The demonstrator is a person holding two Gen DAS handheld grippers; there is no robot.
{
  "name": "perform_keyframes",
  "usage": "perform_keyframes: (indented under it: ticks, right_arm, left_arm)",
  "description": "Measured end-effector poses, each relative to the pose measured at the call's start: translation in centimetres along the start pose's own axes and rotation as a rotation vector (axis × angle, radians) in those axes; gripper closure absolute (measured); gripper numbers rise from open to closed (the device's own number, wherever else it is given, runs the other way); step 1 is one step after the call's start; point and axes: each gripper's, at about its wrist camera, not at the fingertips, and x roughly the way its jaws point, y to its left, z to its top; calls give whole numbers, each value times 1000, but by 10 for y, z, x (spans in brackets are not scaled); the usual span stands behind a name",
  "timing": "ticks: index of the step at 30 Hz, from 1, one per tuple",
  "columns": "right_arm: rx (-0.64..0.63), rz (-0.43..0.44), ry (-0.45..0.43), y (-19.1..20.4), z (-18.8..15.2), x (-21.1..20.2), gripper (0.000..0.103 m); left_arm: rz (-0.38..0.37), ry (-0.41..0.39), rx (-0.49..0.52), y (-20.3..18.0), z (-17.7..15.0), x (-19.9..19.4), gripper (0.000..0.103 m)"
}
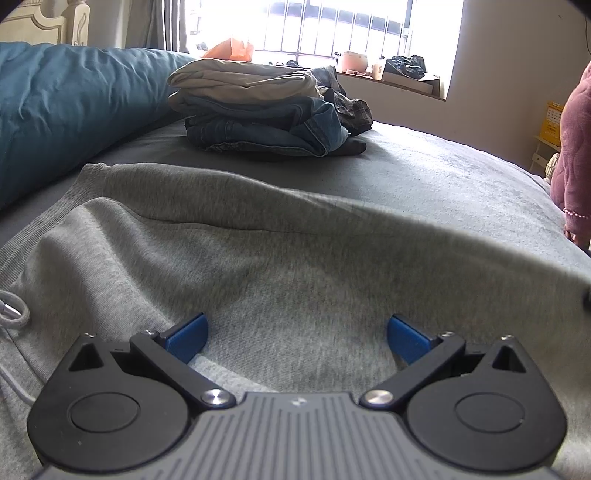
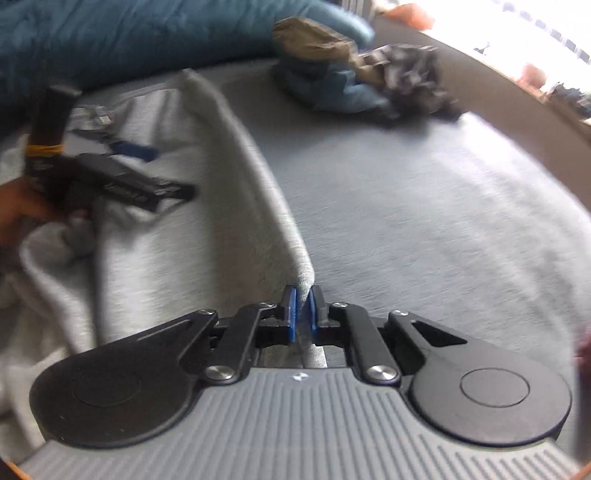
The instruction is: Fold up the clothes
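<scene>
One grey garment [image 1: 258, 240], one folded clothes stack [image 1: 266, 110], one blue duvet [image 1: 66, 107].

1. Daylight from the barred window [image 1: 325, 26], blown out white.
2. Left wrist view sharp; fisheye bends its edges, corners dark.
3. Right wrist view smeared by motion blur.

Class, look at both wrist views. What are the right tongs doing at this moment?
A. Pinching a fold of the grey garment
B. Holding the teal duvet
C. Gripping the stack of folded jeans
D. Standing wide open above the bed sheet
A: in the right wrist view the right tongs have their blue pads closed on a raised edge of the grey garment, well short of the folded stack.
</scene>
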Motion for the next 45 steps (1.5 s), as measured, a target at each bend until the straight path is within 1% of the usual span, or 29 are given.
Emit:
perform_keyframes:
  ticks: [1, 4, 7, 10, 12, 14, 17, 18, 19, 20, 21, 23, 24, 27, 29, 31, 33, 35, 37, 39, 43, 44, 45]
  right_arm:
    - [-18, -41, -2, -1, 0, 2, 98]
    - [-127, -141, 22, 5, -2, 23, 99]
    - [-209, -232, 30, 8, -1, 36, 100]
    - [-203, -288, 0, -3, 13, 36, 100]
    - [-185, -301, 3, -13, 24, 41, 100]
    - [-165, -291, 38, -22, 26, 52, 100]
    - [-170, -263, 128, -25, 17, 83, 98]
    - [-170, -259, 137, -25, 16, 89, 94]
    - [-166, -245, 140, -27, 17, 90, 94]
    - [-151, -240, 138, -32, 21, 86, 85]
    - [-118, -223, 120, -37, 26, 76, 70]
    - [-54, -189, 84, -48, 38, 57, 68]
    - [-23, -169, 64, -52, 44, 48, 64]
    - [43, -22, -36, -52, 73, 38, 59]
    - [86, 77, -98, -52, 93, 33, 57]
    - [112, 199, -104, -38, 119, 63, 55]
    - [136, 315, -107, -24, 144, 94, 53]
    - [131, 354, -88, -4, 168, 127, 53]
    - [169, 423, -59, 10, 192, 158, 53]
    - [216, 487, -37, 22, 214, 184, 53]
    - [229, 537, 12, 46, 242, 223, 54]
    - [207, 530, 38, 53, 246, 233, 57]
    - [180, 507, 59, 60, 249, 242, 70]
  left_arm:
    - [0, 0, 0, 0, 0, 0, 0]
    - [4, 3, 1, -1, 1, -1, 0]
    - [-7, 2, -25, 2, 8, -4, 0]
    - [-20, 0, -55, 6, 15, -8, 0]
    - [-27, -5, -68, 9, 18, -8, 0]
    - [-16, 5, -73, 10, 20, -4, 0]
    - [-35, -2, -89, 14, 19, -8, 0]
    - [-48, -11, -102, 16, 19, -11, 0]
    - [-64, -19, -120, 20, 20, -15, 0]
    - [-77, -30, -136, 25, 22, -20, 0]
    - [-83, -44, -149, 30, 24, -24, 0]
    - [-75, -73, -170, 40, 27, -31, 0]
    - [-63, -80, -180, 46, 30, -33, 0]
    - [-22, -69, -220, 63, 36, -26, 0]
    - [24, -45, -259, 75, 36, -14, 0]
    - [52, -28, -304, 85, 31, -2, 0]
    - [51, -50, -317, 88, 25, 2, 0]
    - [68, -68, -282, 83, 21, 4, 0]
    - [90, -70, -242, 78, 19, 5, 0]
    - [91, -74, -240, 79, 19, 6, 0]
    - [76, -88, -257, 82, 16, 5, 0]
    - [73, -90, -259, 82, 15, 5, 0]
    - [71, -91, -260, 82, 14, 5, 0]
